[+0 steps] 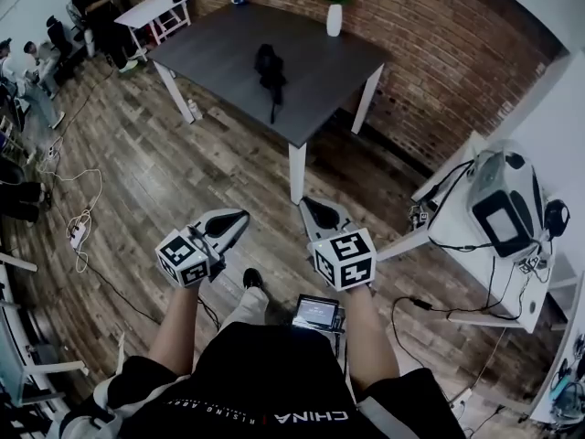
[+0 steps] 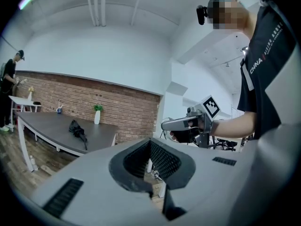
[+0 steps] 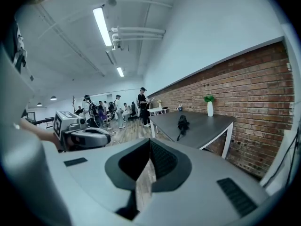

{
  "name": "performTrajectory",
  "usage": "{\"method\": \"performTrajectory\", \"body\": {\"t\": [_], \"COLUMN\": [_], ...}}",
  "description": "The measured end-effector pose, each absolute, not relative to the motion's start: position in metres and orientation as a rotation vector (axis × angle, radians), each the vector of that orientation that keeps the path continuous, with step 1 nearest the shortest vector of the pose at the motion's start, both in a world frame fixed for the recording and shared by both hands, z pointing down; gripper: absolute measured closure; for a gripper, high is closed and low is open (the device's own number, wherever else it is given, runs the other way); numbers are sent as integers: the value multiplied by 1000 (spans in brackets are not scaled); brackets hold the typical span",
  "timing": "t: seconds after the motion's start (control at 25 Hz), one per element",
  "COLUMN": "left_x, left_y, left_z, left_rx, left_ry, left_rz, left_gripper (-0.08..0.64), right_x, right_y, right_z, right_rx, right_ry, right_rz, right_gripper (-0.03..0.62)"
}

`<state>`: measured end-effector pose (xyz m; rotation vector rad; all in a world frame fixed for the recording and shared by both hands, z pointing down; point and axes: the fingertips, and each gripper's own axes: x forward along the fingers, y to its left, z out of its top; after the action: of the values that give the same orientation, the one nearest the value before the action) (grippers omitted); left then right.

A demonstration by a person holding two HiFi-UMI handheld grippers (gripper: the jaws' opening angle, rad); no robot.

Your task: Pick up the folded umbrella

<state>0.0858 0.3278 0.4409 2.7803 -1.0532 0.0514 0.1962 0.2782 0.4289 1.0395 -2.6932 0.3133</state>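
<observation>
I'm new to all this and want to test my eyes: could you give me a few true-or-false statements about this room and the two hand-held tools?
The black folded umbrella lies on the dark grey rectangular table. True.
The left tool grips the umbrella. False: it is shut, empty, well short of the table.
A white vase holding a green plant stands on the table. True.
The right tool is wide open. False: shut, empty.

**Umbrella on the table, grippers held short of it**

A folded black umbrella lies on a dark table by the brick wall. A white vase stands near the table's far edge. Over the wooden floor, well apart from the table, the left gripper and right gripper are side by side, empty.
</observation>
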Motion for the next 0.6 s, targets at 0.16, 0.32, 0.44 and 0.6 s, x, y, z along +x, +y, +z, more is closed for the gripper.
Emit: {"method": "performTrajectory", "body": {"t": [0.16,0.32,0.44,0.6], "left_x": [64,41,24,-4], "left_y": [299,262,237,213], "left_z": [452,449,443,441], "left_rx": [2760,2779,2805,2808], "left_ry": [-1037,-999,-971,-949], "left_rz": [40,10,-8,-13], "left_gripper": [557,557,557,557], "right_x": [177,149,135,114], "right_y": [252,220,193,168], "right_z": [435,425,420,420], "right_rx": [1037,1056,1101,1147], "right_ry": [-2669,-2646,-2633,-2609], "right_rz": [334,278,273,286], "right_gripper": [583,583,583,583]}}
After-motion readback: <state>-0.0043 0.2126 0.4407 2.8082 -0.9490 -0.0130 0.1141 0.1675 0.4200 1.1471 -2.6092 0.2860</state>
